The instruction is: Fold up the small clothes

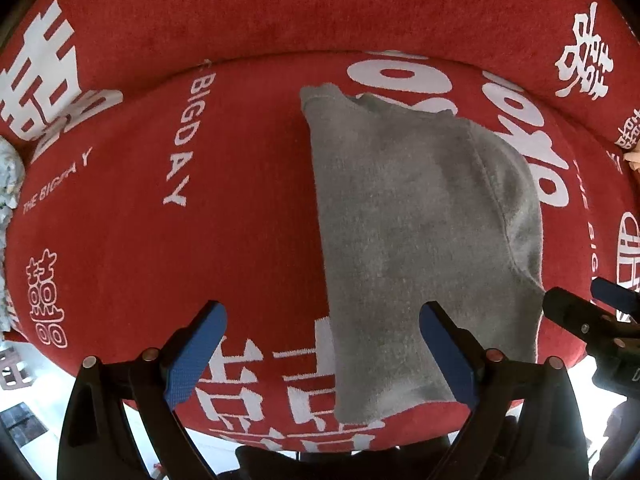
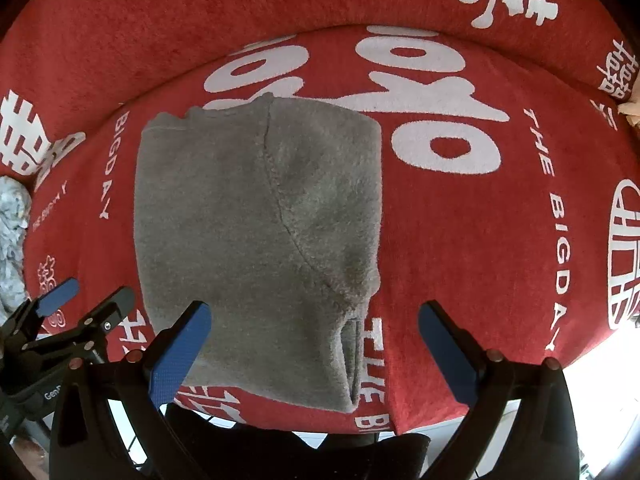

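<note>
- Clothing first: your grey garment (image 1: 420, 220) lies folded into a tall, roughly rectangular stack on the red cover (image 1: 240, 240), with its near end close to the cover's front edge.
- Its fabric is soft and fuzzy, and a curved seam (image 2: 280, 200) runs down its top layer; a ribbed hem shows at the far left corner.
- Your left gripper (image 1: 322, 344) hovers over the garment's near left corner with its jaws spread wide and nothing between them.
- Your right gripper (image 2: 314, 344) sits over the near right part of the garment, equally wide open and gripping nothing.
- Both grippers have black arms tipped with blue textured pads (image 1: 192, 356).
- Underneath, the cover is a plush red weave printed with large white characters and the words "THE BIG DAY".
- Off to the left edge you have a pale crumpled cloth (image 2: 14, 220).
</note>
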### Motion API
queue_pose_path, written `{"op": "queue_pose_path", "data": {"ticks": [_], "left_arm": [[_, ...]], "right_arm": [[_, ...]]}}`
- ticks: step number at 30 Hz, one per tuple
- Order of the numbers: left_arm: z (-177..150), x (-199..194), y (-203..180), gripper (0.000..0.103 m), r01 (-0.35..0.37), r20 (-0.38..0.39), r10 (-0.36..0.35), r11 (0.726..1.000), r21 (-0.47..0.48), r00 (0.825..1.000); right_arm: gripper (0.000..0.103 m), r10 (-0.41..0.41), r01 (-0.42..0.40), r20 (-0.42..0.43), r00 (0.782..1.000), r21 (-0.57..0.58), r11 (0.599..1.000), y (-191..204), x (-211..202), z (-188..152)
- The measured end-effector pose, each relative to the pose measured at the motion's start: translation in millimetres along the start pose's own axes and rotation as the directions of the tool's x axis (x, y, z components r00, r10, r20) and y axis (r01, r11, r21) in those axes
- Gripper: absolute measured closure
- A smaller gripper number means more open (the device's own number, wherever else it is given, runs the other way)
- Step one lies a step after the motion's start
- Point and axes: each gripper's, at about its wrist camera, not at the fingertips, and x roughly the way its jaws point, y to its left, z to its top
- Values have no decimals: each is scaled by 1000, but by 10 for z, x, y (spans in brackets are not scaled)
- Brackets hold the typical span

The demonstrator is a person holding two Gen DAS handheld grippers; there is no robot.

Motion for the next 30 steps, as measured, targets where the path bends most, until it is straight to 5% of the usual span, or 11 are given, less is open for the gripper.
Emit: {"op": "queue_pose_path", "data": {"ticks": [30], "left_arm": [[-100,78,28,5,-19,-60,19,1000,7,998]], "right_arm": [[0,-31,31,-5,1000,7,999,7,7,-40]]}}
